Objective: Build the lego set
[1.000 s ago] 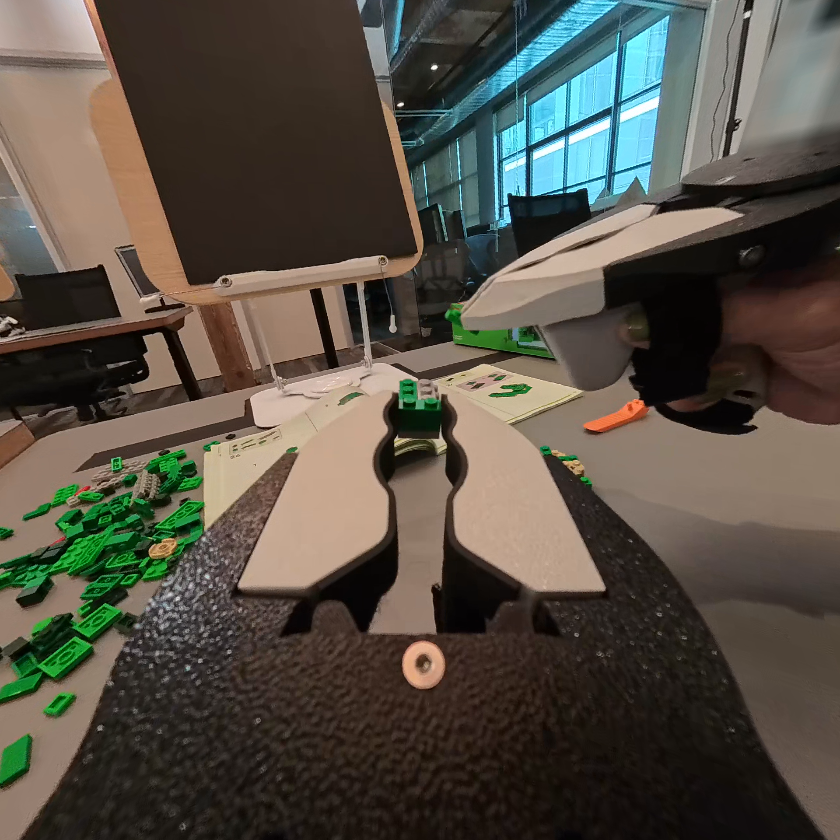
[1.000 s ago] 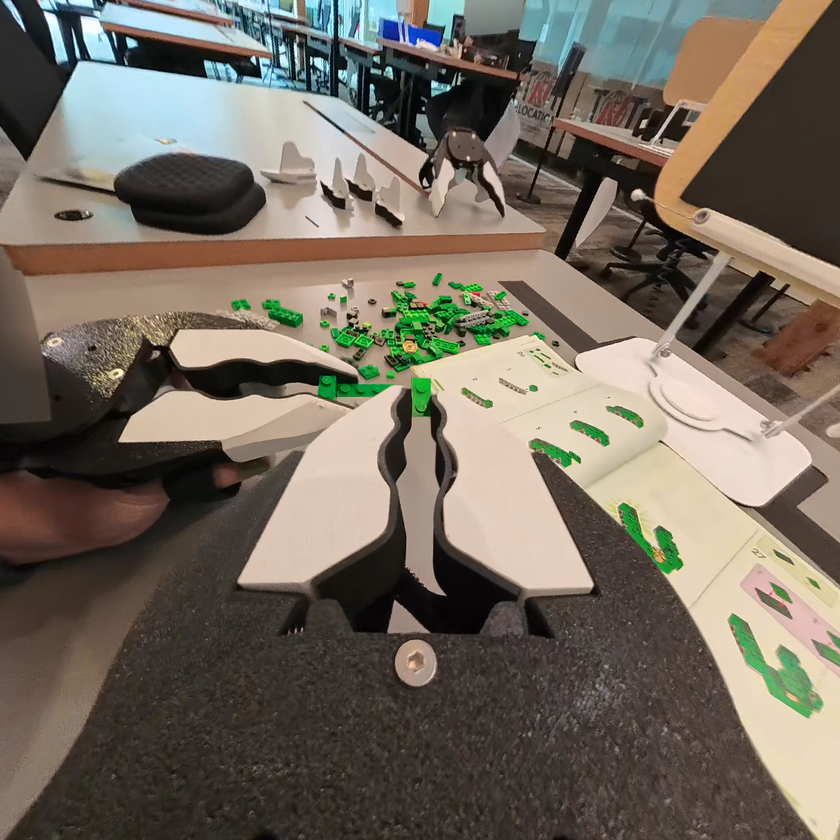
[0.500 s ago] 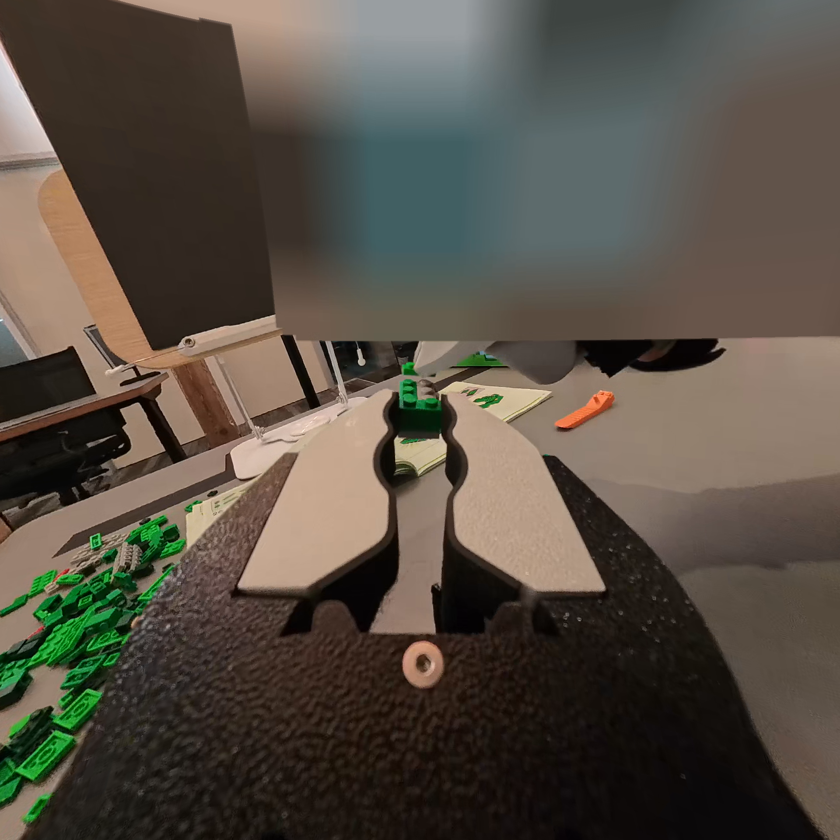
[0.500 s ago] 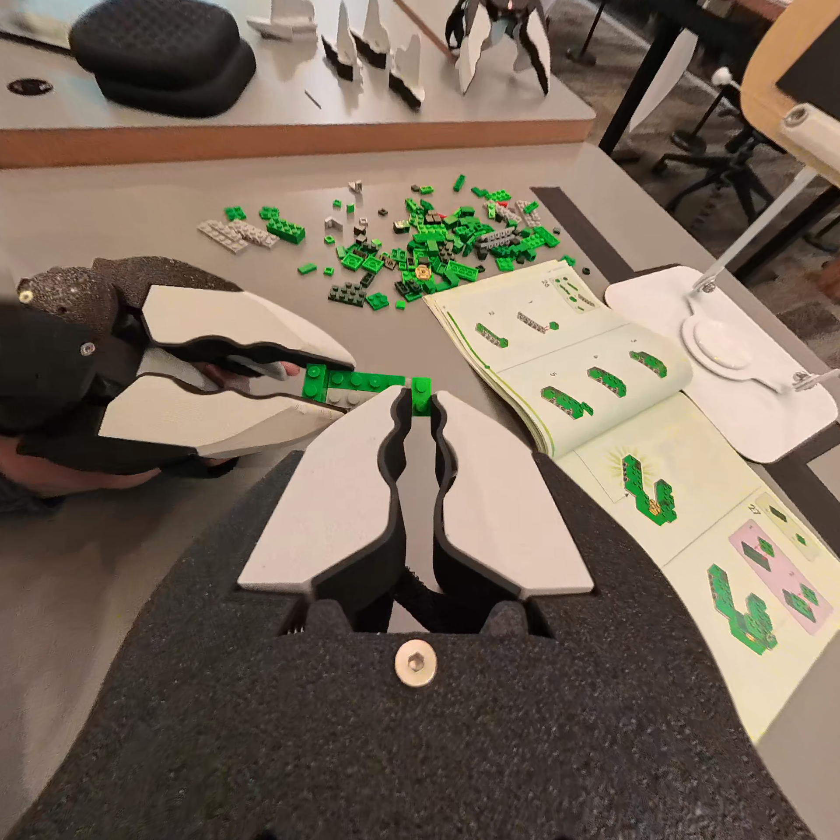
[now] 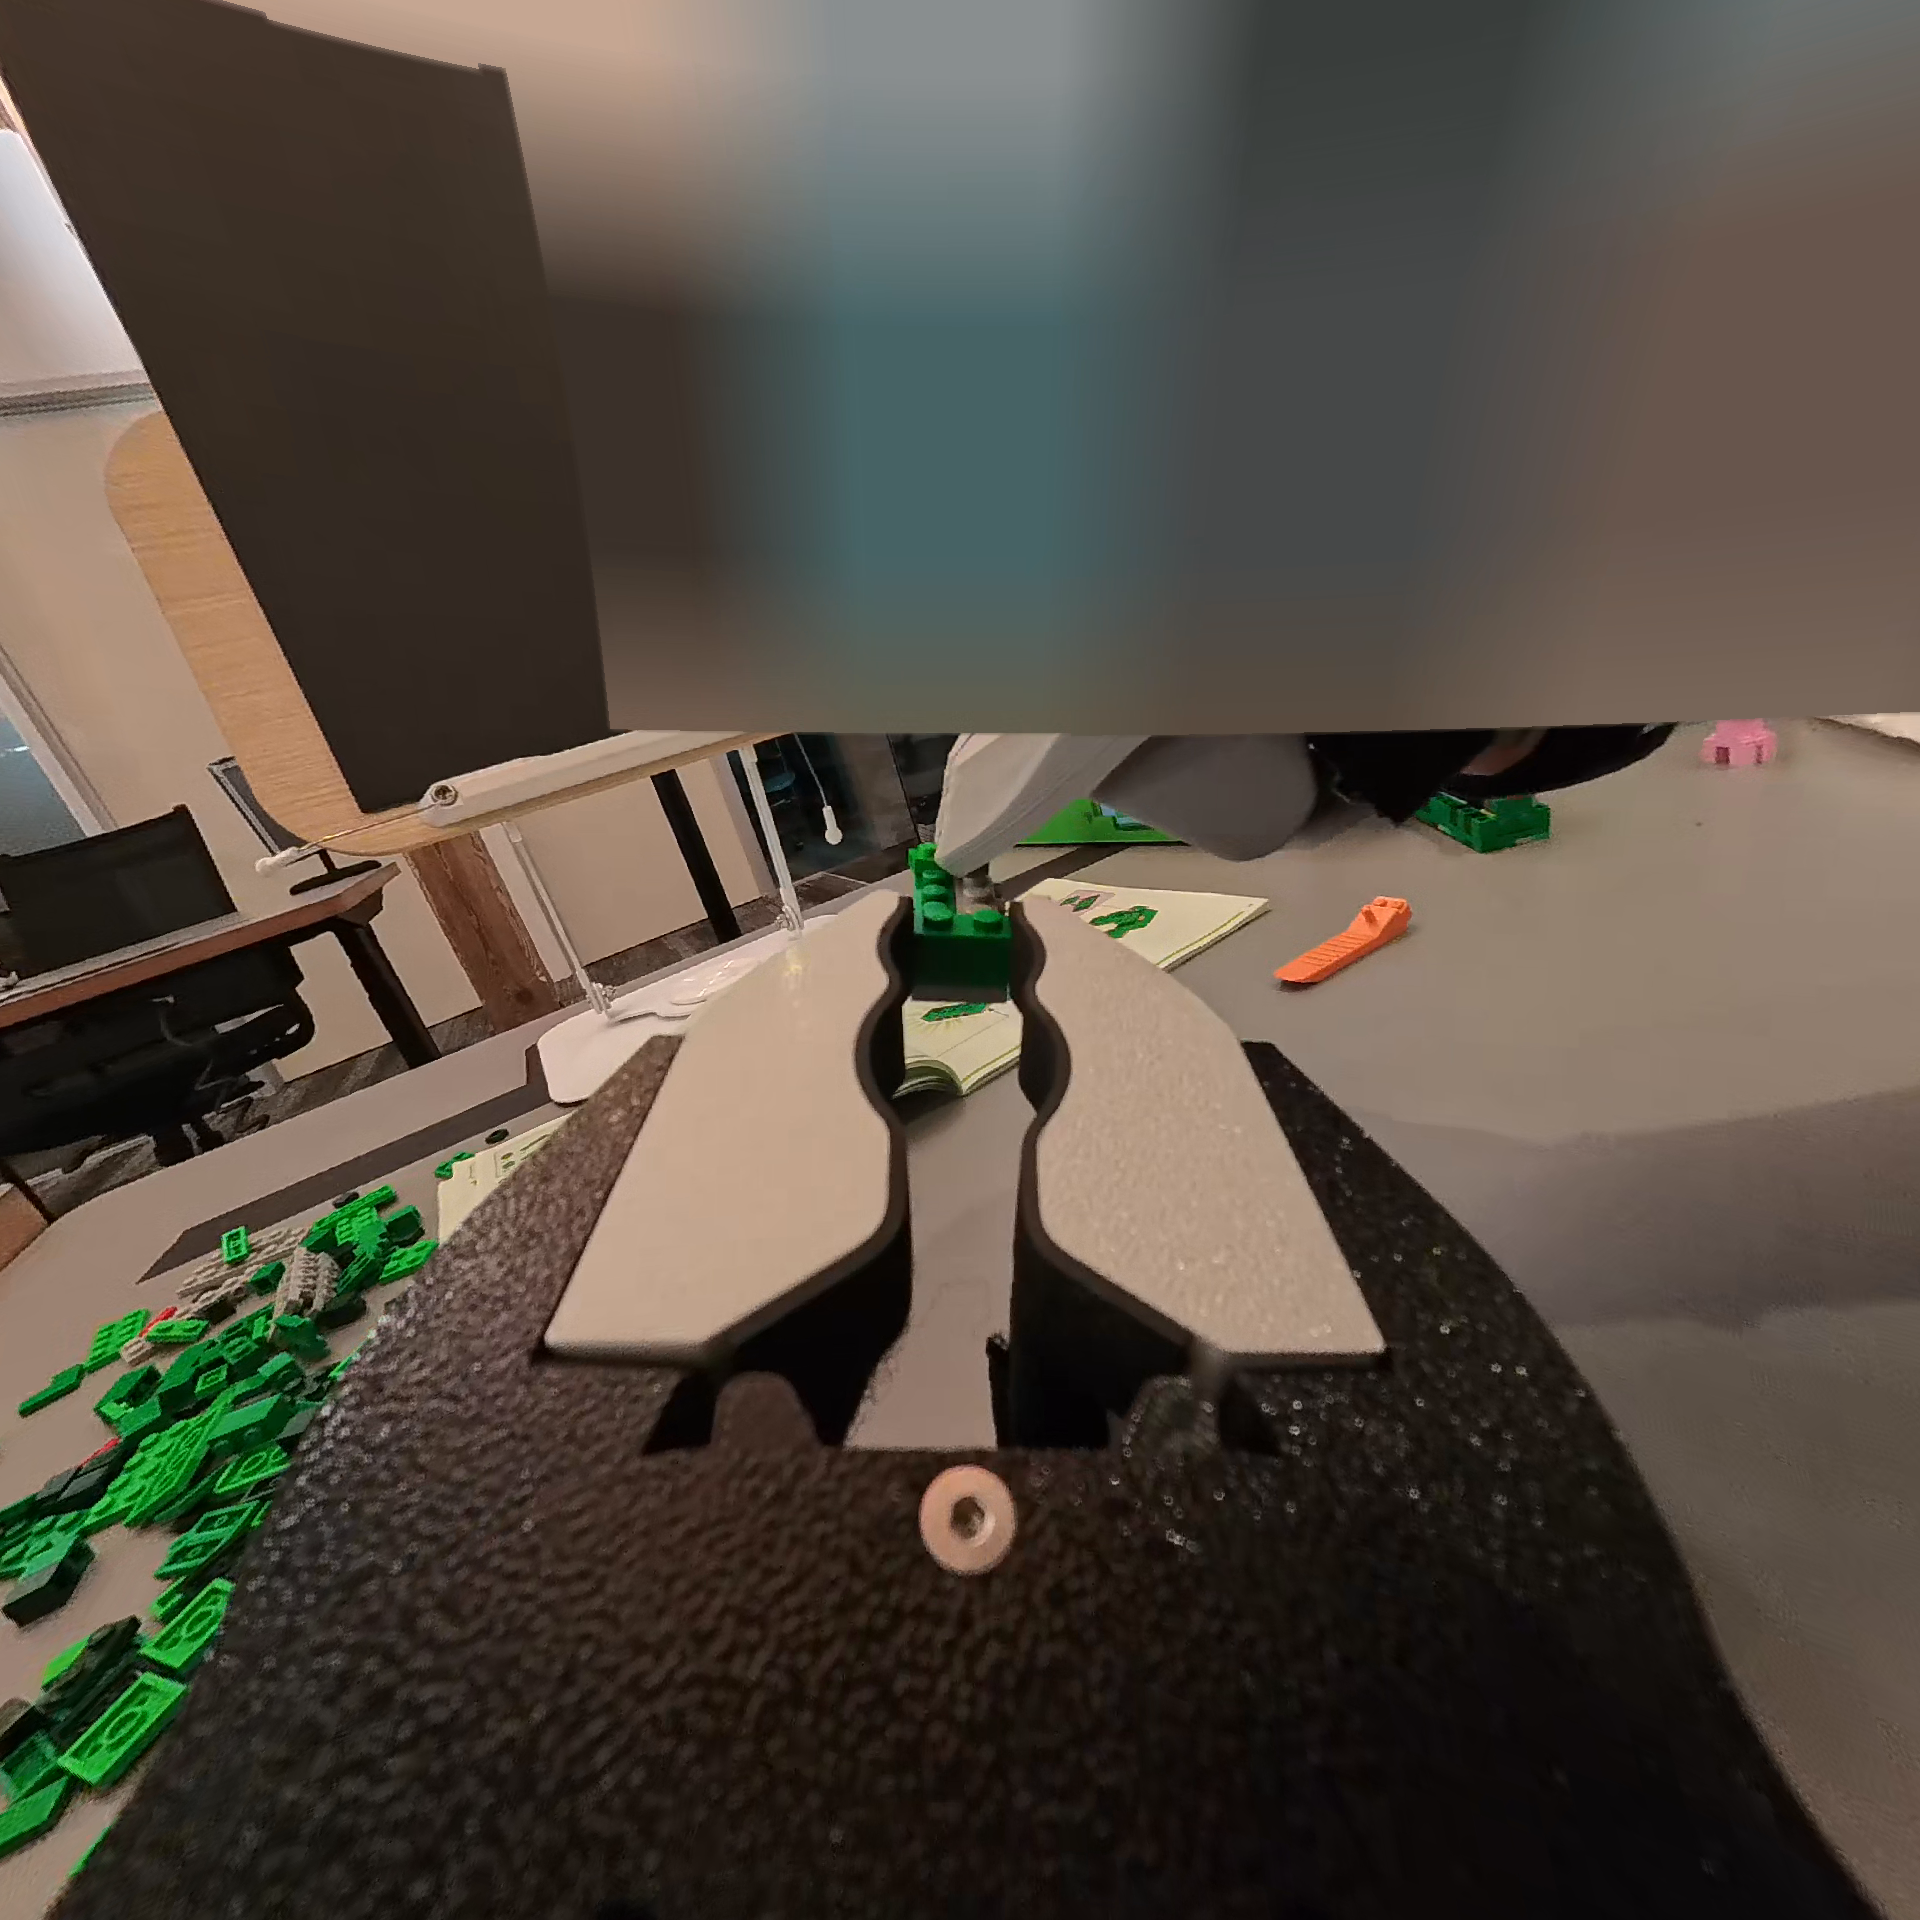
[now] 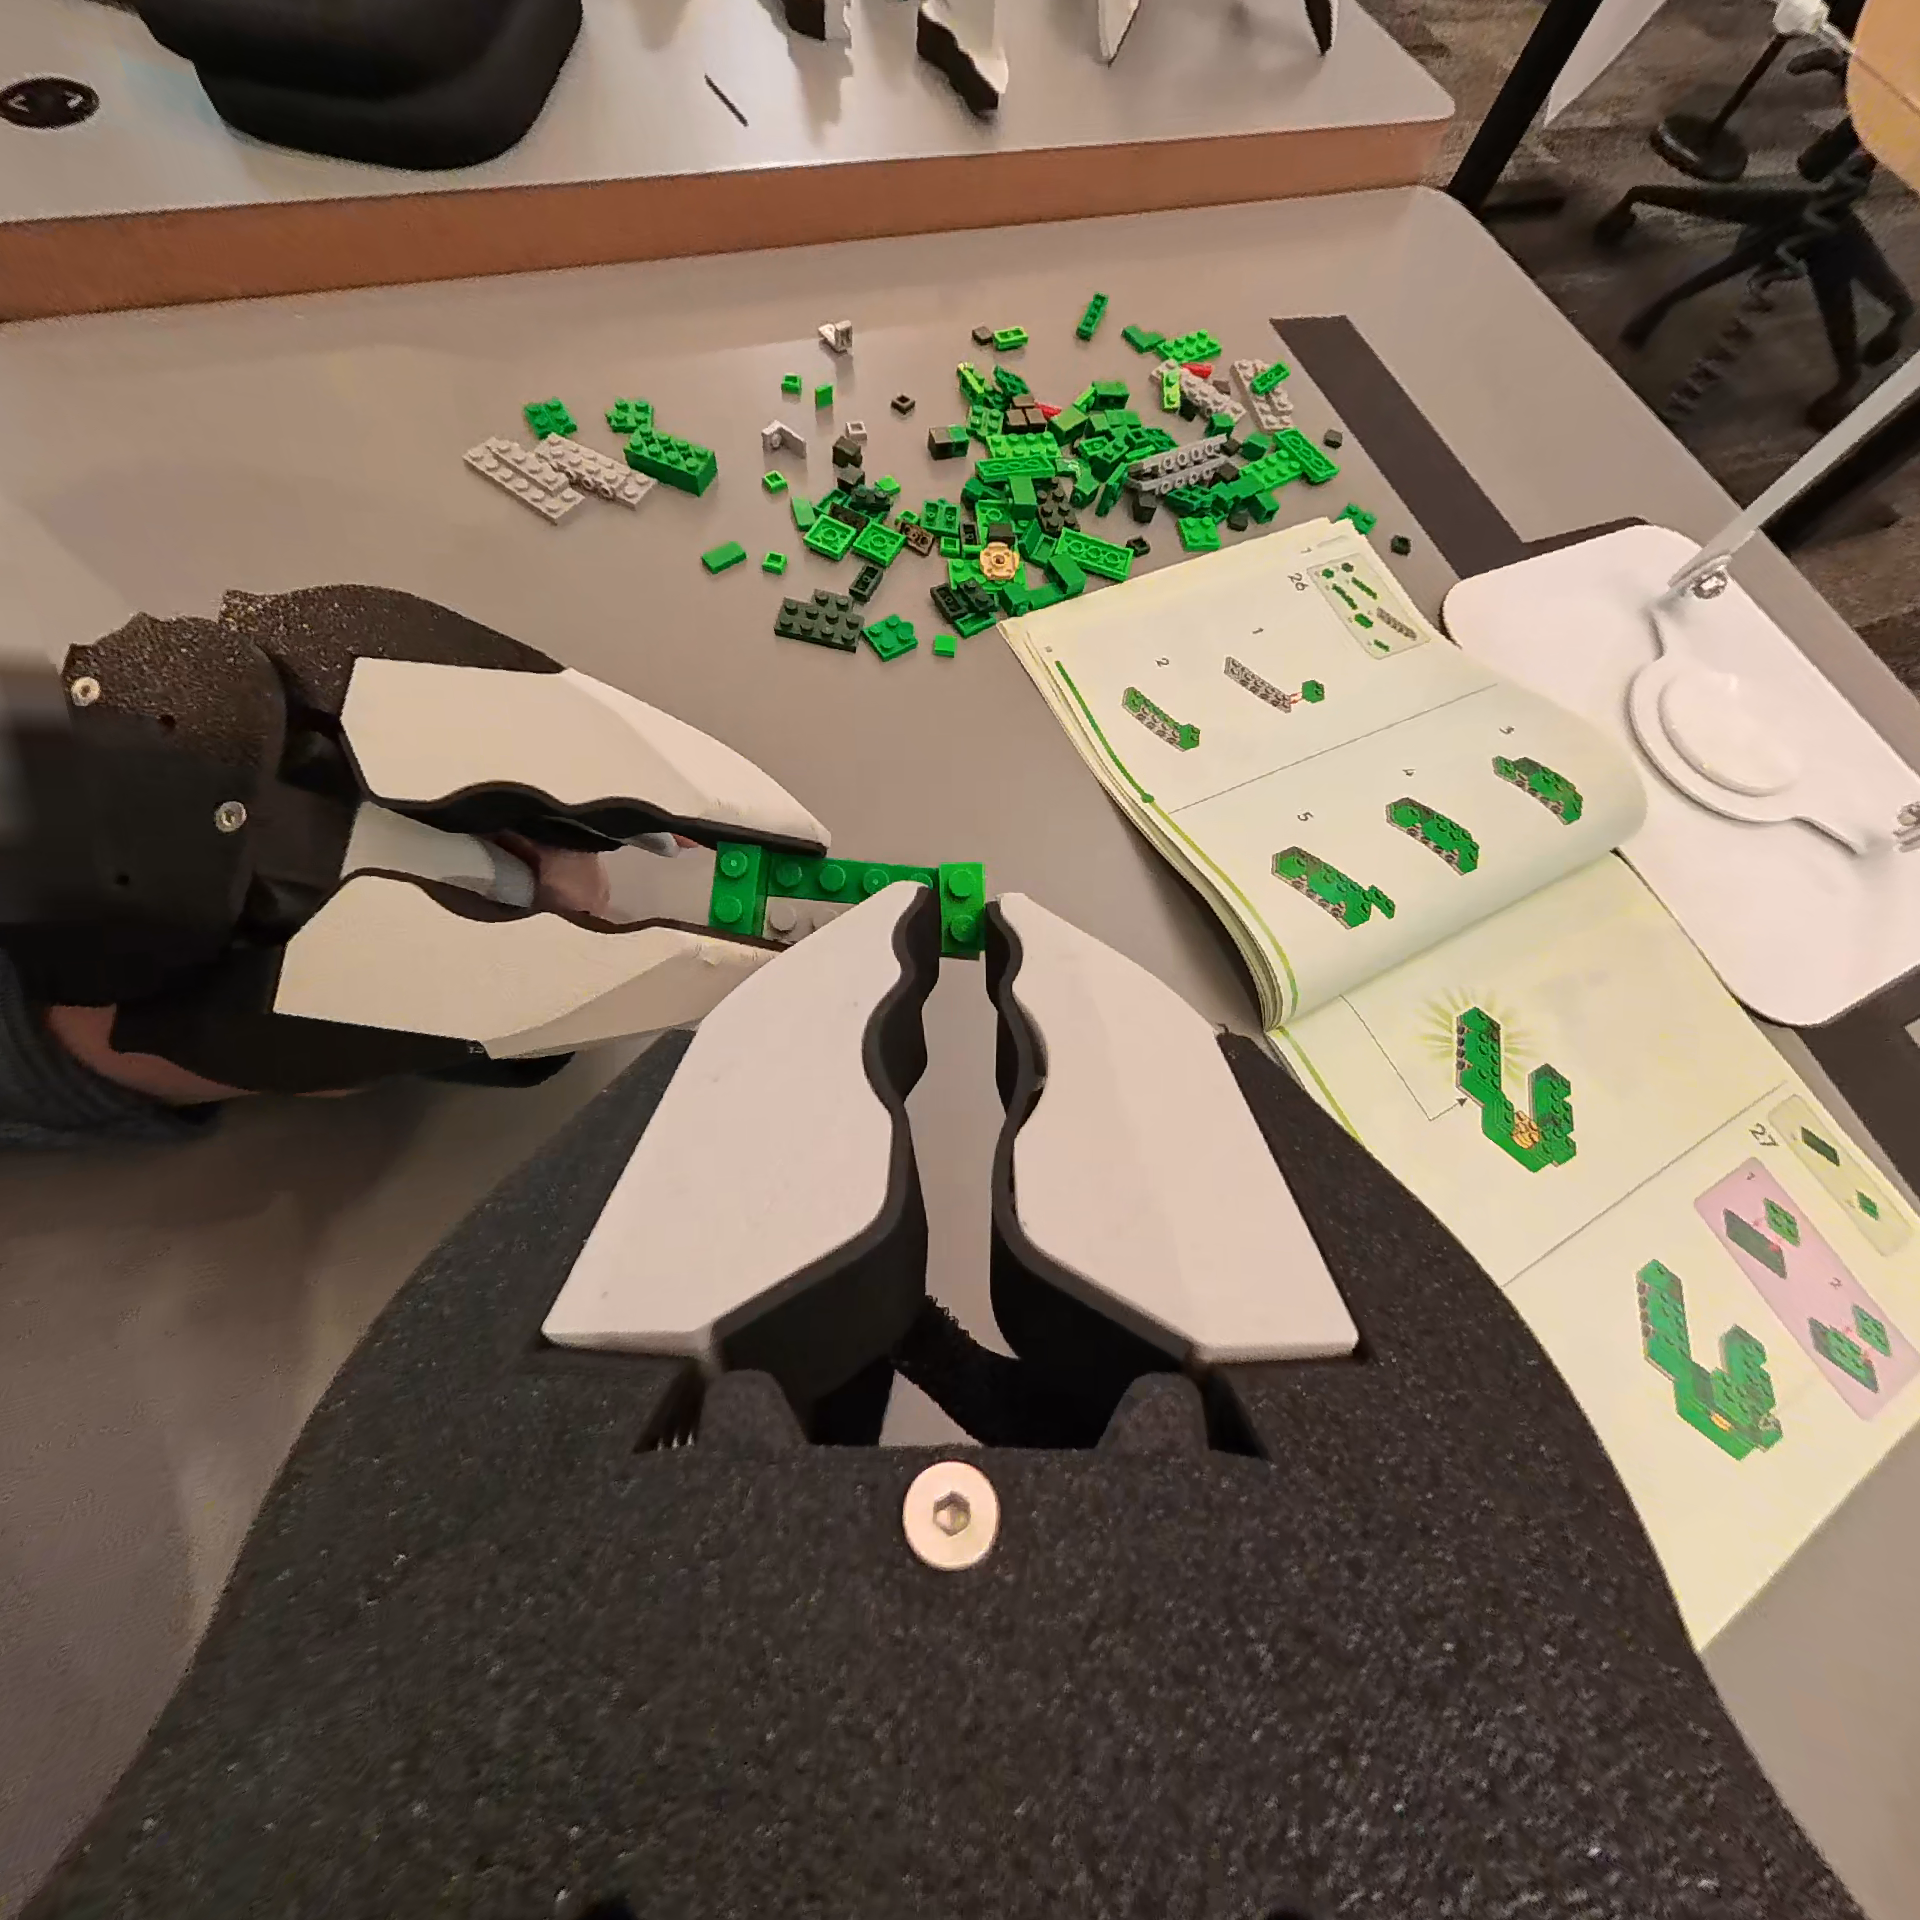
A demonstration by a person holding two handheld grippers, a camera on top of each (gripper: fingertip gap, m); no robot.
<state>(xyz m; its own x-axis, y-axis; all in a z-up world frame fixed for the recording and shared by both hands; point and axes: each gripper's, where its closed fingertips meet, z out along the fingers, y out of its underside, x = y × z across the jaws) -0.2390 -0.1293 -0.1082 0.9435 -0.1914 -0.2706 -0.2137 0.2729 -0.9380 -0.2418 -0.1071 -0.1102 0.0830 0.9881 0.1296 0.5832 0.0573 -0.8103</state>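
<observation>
Taking the open instruction booklet (image 6: 1382, 831) as the landmark on the desk (image 6: 312, 436): the loose brick pile (image 6: 1039, 499) lies just behind its far edge, with a few plates (image 6: 551, 473) farther left of that pile. The stand base (image 6: 1704, 748) sits just right of the booklet. Left of the booklet, above the desk, the left tool (image 6: 774, 894) and right tool (image 6: 961, 920) meet on a brick strip (image 6: 831, 883). In the left wrist view, a brick separator (image 5: 1340, 940) lies beyond the booklet.
</observation>
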